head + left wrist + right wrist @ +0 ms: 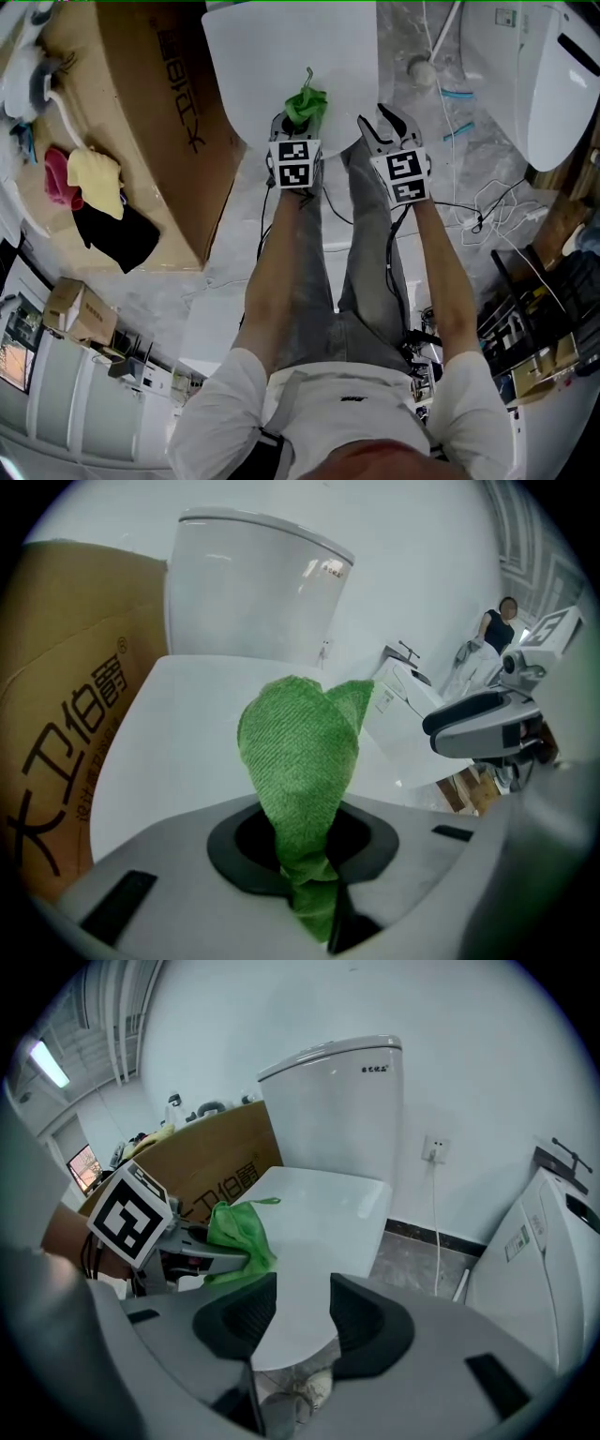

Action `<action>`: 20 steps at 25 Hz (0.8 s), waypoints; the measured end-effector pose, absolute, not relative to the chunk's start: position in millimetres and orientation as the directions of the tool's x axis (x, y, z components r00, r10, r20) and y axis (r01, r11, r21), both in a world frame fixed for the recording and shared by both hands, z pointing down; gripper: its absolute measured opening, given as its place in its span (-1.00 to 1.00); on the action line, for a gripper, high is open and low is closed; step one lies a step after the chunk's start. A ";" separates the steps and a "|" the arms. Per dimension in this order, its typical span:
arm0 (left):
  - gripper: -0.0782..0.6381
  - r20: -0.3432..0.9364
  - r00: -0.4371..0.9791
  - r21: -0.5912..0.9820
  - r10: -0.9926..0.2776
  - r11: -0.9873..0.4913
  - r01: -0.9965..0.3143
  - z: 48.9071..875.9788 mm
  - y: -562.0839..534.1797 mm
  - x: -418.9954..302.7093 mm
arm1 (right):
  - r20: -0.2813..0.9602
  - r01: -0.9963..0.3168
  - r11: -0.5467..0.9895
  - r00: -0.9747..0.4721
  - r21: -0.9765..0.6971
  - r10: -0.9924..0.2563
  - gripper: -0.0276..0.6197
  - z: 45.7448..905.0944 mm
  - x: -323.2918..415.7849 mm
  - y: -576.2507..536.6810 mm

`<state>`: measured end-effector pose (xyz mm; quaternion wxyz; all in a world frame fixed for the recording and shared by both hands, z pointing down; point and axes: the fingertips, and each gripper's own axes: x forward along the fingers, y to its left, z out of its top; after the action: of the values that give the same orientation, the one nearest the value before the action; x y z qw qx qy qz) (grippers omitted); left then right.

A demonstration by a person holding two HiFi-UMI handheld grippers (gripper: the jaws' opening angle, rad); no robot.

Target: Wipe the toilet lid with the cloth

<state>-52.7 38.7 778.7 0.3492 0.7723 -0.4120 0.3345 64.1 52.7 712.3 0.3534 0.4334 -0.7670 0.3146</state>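
Note:
The white toilet lid (281,66) lies closed just ahead of both grippers. My left gripper (298,127) is shut on a green cloth (306,105), whose bunched free end hangs over the lid's near edge. In the left gripper view the cloth (305,752) stands up from the pinched jaws over the lid (178,733). My right gripper (389,127) is open and holds nothing, level with the left one at the lid's right front corner. In the right gripper view its jaws (292,1312) stand apart above the lid (319,1213), with the cloth (239,1232) to their left.
A tall cardboard box (141,112) stands against the toilet's left side. The cistern (337,1101) rises behind the lid. A second toilet (544,66) stands at the right, with cables (487,211) on the floor. Coloured rags (94,178) hang at the far left.

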 end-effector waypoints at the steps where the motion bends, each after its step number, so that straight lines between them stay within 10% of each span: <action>1: -0.55 0.806 0.429 0.259 -0.407 -0.409 -0.875 778.8 39.0 -60.0 | 0.815 -0.883 0.435 -0.379 -0.176 -0.438 -0.32 712.4 60.0 52.2; 20: -0.55 0.847 0.254 0.141 -0.467 -0.263 -0.954 779.2 54.1 -185.7 | 0.818 -0.802 0.573 -0.438 -0.169 -0.373 -0.33 711.5 12.1 53.9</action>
<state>-185.7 54.1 779.2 0.3459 0.7124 -0.4987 0.3523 12.1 53.9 711.5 0.3822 0.3671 -0.8002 0.2807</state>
